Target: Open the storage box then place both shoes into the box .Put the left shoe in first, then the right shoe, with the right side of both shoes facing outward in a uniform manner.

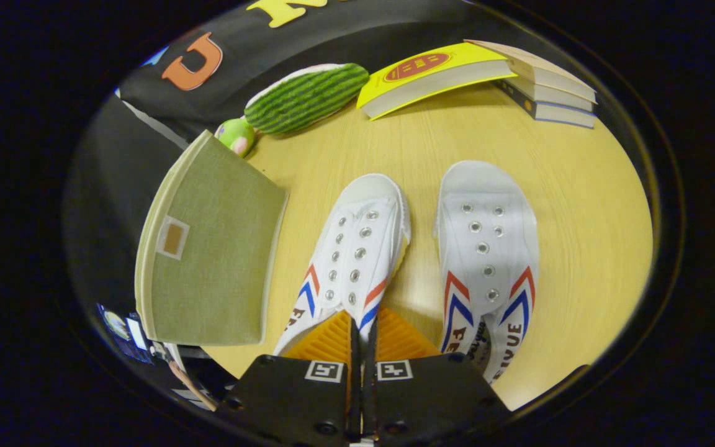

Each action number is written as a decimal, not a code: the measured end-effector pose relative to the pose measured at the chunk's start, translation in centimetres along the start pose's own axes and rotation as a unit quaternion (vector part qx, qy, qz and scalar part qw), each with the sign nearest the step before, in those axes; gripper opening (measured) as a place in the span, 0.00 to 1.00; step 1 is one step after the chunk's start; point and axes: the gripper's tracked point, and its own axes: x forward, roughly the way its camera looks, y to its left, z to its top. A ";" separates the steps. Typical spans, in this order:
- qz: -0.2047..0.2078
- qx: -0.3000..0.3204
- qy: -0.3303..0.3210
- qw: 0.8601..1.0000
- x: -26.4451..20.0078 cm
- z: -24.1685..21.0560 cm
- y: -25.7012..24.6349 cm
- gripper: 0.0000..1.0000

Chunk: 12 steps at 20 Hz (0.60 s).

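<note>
Fingers pinch the left shoe's heel edge; right shoe waits, storage box looks closed.

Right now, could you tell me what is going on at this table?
A person is working a hand-held gripper over a wooden table. Its fingers are closed together, pinching the heel edge of the left white shoe. The right shoe lies beside it, untouched. The green fabric storage box sits just beyond the left shoe's far side with its lid shut, so no shoe is in it yet. A watermelon plush and books lie farther back.
</note>
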 end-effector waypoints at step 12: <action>0.061 -0.001 -0.099 0.993 -9.3 5.9 12.4 0.06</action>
